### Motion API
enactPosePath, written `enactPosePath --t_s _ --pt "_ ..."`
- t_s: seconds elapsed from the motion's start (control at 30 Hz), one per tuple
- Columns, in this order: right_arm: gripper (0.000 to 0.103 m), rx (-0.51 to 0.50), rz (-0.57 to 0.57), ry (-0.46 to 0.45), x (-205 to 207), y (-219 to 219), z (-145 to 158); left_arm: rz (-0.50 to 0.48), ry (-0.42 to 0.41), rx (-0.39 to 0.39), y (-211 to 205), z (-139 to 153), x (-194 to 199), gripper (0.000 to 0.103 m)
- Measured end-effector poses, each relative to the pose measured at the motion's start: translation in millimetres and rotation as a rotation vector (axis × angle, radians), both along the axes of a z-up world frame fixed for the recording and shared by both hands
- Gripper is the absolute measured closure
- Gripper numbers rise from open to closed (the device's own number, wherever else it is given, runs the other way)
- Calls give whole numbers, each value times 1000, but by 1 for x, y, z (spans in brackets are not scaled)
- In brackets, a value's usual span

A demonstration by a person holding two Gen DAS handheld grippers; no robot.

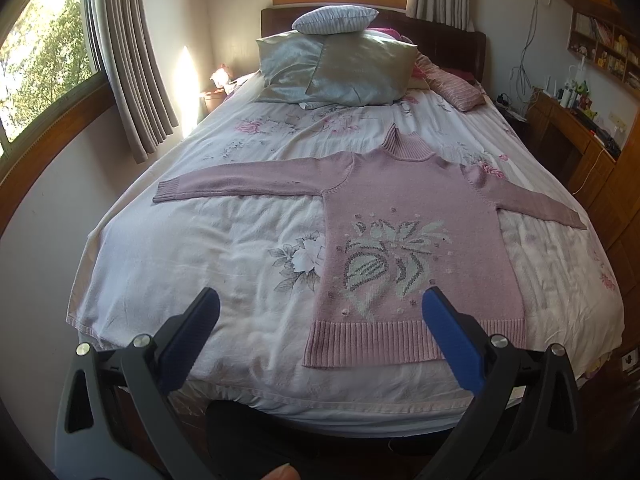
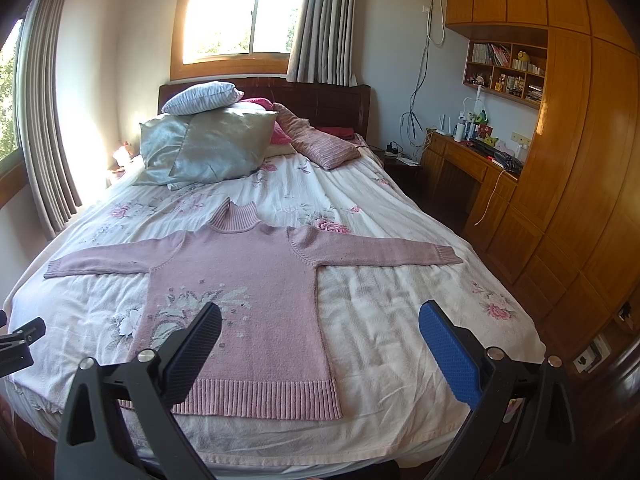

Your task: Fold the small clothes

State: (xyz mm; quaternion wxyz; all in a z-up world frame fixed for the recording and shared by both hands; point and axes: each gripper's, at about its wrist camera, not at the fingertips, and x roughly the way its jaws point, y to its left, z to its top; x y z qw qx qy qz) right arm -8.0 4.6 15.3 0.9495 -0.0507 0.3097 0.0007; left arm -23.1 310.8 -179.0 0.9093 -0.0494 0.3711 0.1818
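A pink knitted sweater (image 1: 416, 240) lies flat on the bed (image 1: 224, 264), front side up, near the foot end. Its body is spread out straight, the ribbed hem (image 2: 264, 398) is close to the edge of the mattress and the high ribbed collar (image 2: 234, 216) points toward the pillows (image 2: 208, 148). Both sleeves are stretched out to the sides, almost in one line, and the cuff of each one lies on the floral bedsheet (image 2: 400, 320). On the chest there is a pale pattern of leaves and a round shape (image 1: 384, 264).

The left gripper (image 1: 320, 334) hangs above the foot of the bed, in front of the lower left part of the sweater. Its jaws stand wide apart and nothing is between them. In its own view the blue pad (image 1: 452, 340) covers a part of the hem, but I cannot tell if it touches the fabric. At the bottom edge of this view a fingertip of the person (image 1: 284, 472) shows.

The right gripper (image 2: 320, 344) is also held over the foot end, with the jaws spread wide and empty. The dark pad (image 2: 194, 354) appears over the lower left corner of the sweater, and the blue pad is over bare sheet to the right of it.

At the head of the bed several pillows are piled against the dark headboard (image 2: 328, 104). A wooden desk (image 2: 468, 160) and shelves (image 2: 506, 68) stand along the right wall, and curtains (image 1: 128, 64) hang beside the windows
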Motion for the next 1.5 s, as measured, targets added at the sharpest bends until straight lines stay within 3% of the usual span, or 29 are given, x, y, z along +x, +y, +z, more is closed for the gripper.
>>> enactPosePath --t_s 0.37,0.5,0.67,0.87,1.07,1.3,1.5 --pt "4 -8 4 10 11 -6 -3 8 15 4 -5 -3 18 3" --pt "4 76 60 17 42 -26 -18 7 8 19 -5 -13 38 3" --pt "4 182 21 159 127 -90 -68 -50 -15 21 -10 -17 70 3" --pt "4 240 -146 300 235 -175 -144 -83 -10 49 -25 -34 132 3" --pt "4 323 -271 370 322 -247 -215 -139 35 39 -38 -66 211 3" --pt "4 488 -384 460 408 -332 -295 -168 90 18 -53 -115 286 3" --pt "4 652 -493 445 444 -402 -330 -192 149 10 -72 -158 335 3"
